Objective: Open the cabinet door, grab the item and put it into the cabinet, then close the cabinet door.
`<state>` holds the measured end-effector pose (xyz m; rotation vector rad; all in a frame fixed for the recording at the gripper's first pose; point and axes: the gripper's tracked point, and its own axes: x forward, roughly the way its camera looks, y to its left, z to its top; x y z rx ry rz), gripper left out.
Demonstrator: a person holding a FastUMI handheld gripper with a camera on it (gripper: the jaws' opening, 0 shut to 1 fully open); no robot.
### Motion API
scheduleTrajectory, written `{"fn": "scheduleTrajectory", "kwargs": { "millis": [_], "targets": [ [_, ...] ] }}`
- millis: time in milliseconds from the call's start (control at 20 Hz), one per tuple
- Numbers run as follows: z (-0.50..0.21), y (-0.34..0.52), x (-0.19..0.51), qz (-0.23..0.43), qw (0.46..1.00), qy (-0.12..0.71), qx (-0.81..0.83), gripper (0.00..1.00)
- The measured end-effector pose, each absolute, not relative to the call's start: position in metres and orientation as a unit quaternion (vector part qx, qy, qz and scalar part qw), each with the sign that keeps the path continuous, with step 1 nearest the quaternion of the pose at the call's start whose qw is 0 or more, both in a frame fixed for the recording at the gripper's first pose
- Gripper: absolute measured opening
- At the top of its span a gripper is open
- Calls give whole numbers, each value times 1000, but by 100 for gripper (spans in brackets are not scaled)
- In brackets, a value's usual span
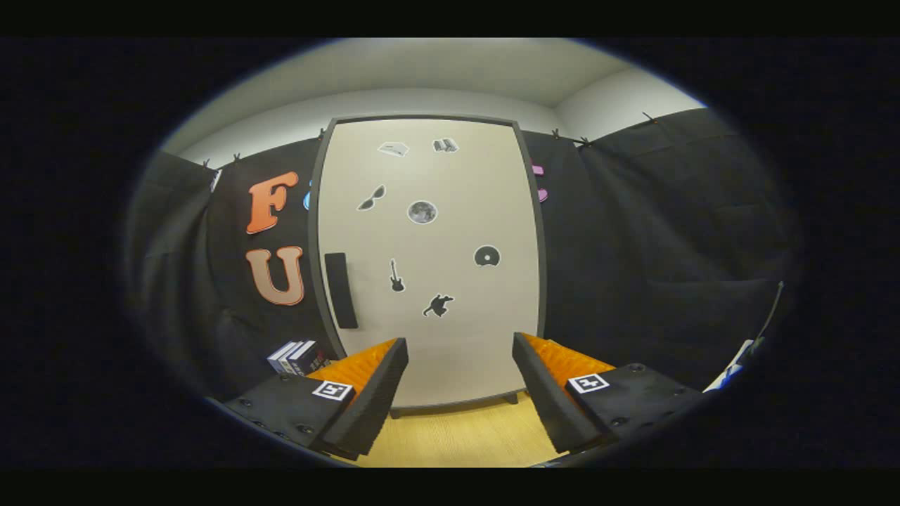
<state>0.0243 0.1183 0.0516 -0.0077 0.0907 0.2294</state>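
While the gripper (460, 393) hangs above the pale wooden tabletop (457, 439), its two fingers (373, 393) stand wide apart with nothing between them and nothing touching either pad. Beyond the fingers stands the cabinet (429, 260), upright, its cream door (450, 351) shut flat inside a dark frame. A black bar handle (341, 290) runs vertically along the door's left edge, above and a little left of the left finger. Small stickers dot the door: sunglasses (371, 199), a moon (422, 211), a disc (486, 256), a guitar (396, 275) and a dark figure (438, 306). Left of the cabinet's foot, just beyond the left finger, a small box-like item (295, 357) with dark and white sides sits near the black cloth wall (633, 246). It lies well clear of the jaws. Each finger carries orange ribbing on its top and a square marker tag (588, 383).
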Motion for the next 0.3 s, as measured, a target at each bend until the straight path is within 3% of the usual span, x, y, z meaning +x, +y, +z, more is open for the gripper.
{"fn": "scheduleTrajectory", "kwargs": {
  "millis": [300],
  "targets": [
    [52, 115, 21, 110, 993, 45, -1, 96]
  ]
}}
